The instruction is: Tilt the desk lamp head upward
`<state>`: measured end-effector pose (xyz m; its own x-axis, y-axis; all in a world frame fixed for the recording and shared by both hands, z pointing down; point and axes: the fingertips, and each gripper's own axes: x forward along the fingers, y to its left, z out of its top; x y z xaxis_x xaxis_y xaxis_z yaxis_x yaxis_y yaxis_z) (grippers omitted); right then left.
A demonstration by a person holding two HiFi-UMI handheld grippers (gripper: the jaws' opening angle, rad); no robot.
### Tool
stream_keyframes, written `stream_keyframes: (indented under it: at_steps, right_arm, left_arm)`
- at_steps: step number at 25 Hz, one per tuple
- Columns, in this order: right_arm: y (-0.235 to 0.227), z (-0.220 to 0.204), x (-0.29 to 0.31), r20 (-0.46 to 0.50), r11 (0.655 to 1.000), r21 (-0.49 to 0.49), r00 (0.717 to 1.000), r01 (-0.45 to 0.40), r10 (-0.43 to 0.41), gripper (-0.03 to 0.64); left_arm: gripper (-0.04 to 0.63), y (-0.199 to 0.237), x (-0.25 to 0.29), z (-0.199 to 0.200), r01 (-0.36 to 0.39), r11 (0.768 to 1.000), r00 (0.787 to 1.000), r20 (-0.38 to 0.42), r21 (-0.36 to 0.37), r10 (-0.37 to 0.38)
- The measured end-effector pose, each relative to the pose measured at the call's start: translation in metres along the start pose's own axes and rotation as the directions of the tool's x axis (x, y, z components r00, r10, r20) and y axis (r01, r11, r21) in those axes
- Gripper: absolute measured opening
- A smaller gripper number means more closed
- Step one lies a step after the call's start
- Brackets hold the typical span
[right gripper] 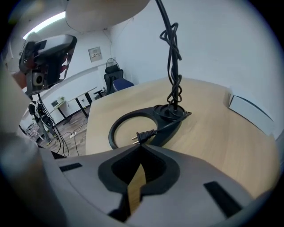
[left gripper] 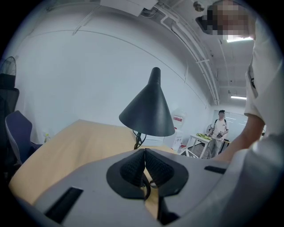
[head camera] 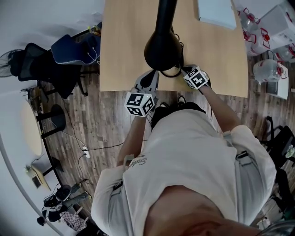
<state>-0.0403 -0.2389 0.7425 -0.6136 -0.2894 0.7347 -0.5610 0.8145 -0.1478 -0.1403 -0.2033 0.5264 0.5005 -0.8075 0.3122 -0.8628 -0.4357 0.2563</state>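
Observation:
The black desk lamp stands near the front edge of the tan table. Its cone head points down and hides most of the ring base. My left gripper is just left of and below the head, my right gripper just right of it. In the left gripper view the cone head hangs ahead above the shut left gripper, which holds nothing. The right gripper is shut and empty too, facing the ring base, the loose plug and the cord wound round the neck.
A white flat box lies at the table's far right. Office chairs stand to the left and water bottles to the right. A power strip lies on the wood floor. A person stands far off.

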Motion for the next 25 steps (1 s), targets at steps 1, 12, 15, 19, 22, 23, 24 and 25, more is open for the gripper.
stream_keyframes:
  at_steps: [1, 12, 15, 19, 22, 23, 24, 25]
  right_arm:
    - [0.0, -0.001, 0.003, -0.013, 1.0, 0.001, 1.0, -0.007, 0.007, -0.005]
    - [0.003, 0.0, 0.013, -0.06, 1.0, 0.019, 0.998, -0.011, 0.012, -0.005]
    - [0.003, -0.002, 0.012, -0.081, 1.0, 0.001, 0.997, -0.017, 0.018, -0.005]
    - [0.002, -0.002, 0.011, -0.082, 1.0, -0.003, 0.996, -0.019, 0.019, -0.005]
    - [0.002, -0.003, 0.011, -0.071, 1.0, 0.008, 0.997, -0.015, 0.015, -0.005]
    - [0.002, -0.003, 0.011, -0.068, 1.0, 0.008, 0.998, -0.013, 0.014, -0.005]
    - [0.002, -0.003, 0.011, -0.066, 1.0, 0.006, 0.998, -0.013, 0.013, -0.005]
    - [0.002, -0.002, 0.011, -0.065, 1.0, 0.003, 0.998, -0.013, 0.013, -0.005]
  left_arm:
    - [0.014, 0.001, 0.0, 0.0, -0.001, 1.0, 1.0, -0.003, 0.002, 0.001]
    - [0.014, 0.006, 0.004, 0.004, 0.019, 0.999, 1.0, 0.007, 0.027, -0.02]
    - [0.014, -0.001, 0.007, 0.008, 0.034, 0.999, 0.999, 0.024, 0.041, -0.035]
    - [0.014, -0.01, 0.007, 0.017, 0.044, 0.998, 0.997, 0.069, 0.054, -0.047]
    - [0.014, -0.012, 0.006, 0.019, 0.038, 0.998, 0.995, 0.088, 0.049, -0.042]
    - [0.014, -0.013, 0.005, 0.019, 0.036, 0.998, 0.995, 0.091, 0.052, -0.04]
    - [0.014, -0.014, 0.005, 0.018, 0.032, 0.998, 0.995, 0.094, 0.06, -0.037]
    - [0.014, -0.015, 0.004, 0.018, 0.025, 0.997, 0.995, 0.096, 0.072, -0.032]
